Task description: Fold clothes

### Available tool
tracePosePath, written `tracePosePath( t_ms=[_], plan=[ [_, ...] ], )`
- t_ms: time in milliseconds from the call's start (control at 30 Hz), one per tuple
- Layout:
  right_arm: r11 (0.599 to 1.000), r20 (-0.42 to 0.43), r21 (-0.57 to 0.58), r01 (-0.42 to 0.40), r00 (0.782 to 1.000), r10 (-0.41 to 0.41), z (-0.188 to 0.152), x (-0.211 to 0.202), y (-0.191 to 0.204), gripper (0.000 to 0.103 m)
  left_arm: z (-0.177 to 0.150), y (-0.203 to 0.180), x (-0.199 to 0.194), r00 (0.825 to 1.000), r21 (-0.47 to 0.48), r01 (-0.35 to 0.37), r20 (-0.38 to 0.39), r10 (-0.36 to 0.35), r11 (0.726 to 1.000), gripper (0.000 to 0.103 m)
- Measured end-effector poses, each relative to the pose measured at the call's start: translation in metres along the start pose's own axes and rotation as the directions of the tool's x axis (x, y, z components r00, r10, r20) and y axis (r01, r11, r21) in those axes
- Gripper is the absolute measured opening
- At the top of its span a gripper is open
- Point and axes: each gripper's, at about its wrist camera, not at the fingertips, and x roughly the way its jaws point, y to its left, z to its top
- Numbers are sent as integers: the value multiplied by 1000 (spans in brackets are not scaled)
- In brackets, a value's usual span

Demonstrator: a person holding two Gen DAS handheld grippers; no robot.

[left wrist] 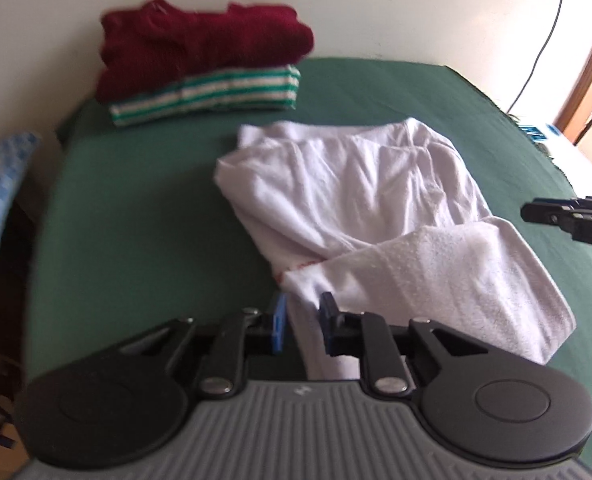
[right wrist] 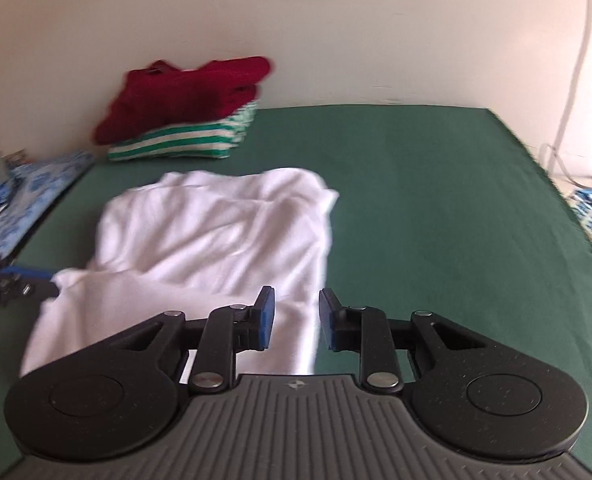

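Evidently mid-fold: white garment lies rumpled on the green cloth, partly doubled over itself, its near end thicker and towel-like in texture, reaching toward both tools. Left gripper sits at the garment's near left corner; jaws narrow, a slim gap between the blue pads, and a fold of white cloth runs up through that gap. Whether the pads actually pinch it I cannot tell for sure; they look clear of it, so I judge the hold loose or let go. Right gripper hangs over the garment's near right edge, jaws narrowly apart, the white hem passing under and between them, no pressing visible. In the left view the right tool's tip shows at three o'clock, just beside the garment's right side; in the right view the left tool's tip shows at nine o'clock, touching or nearly touching the white edge. Both tools at the two near corners suggests a fold away from the onlooker, toward twelve o'clock. Finished pile stands at the far left, about eleven o'clock: red sweater on top of a striped top, against the wall, probably kept well apart to leave working room. Blue patterned cloth lies off the table's left edge, at nine o'clock.
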Motion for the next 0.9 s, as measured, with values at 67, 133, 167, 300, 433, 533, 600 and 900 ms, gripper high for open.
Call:
tracePosePath(
  t_ms=[67, 133, 167, 300, 433, 533, 600, 900],
  plan=[
    [999, -34, -16, -39, 999, 39, -2, 6, 9, 26, 0, -6, -5, 999, -6, 21, 24, -21, 1000, 18],
    [998, -79, -18, -53, 996, 51, -5, 21, 15, 25, 0, -14, -2, 998, -13, 60, 29, -59, 998, 19],
    [999, -87, -9, -31, 996, 30, -6, 28, 13, 25, -1, -20, 6, 998, -6, 60, 17, -60, 998, 20],
    [998, -86, 56, 13, 996, -8, -6, 41, -4, 17, -8, -25, 47, 999, -20, 21, -33, -21, 1000, 20],
    [998, -82, 30, 52, 995, -49, -3, 34, 5, 21, -2, -23, 48, 999, -19, 45, -16, -46, 999, 19],
    [997, -58, 51, -49, 997, 52, -3, 28, 10, 25, -3, -26, 48, 999, 12, 42, -15, -42, 999, 20],
    [999, -87, 18, -40, 995, 41, -4, 38, 15, 26, -4, -25, 48, 999, 15, 50, -14, -50, 999, 21],
    [993, -72, 112, -38, 996, 47, 24, 30, -24, 29, 13, 12, 12, 997, 16, 50, 58, -51, 999, 53]
  ],
)
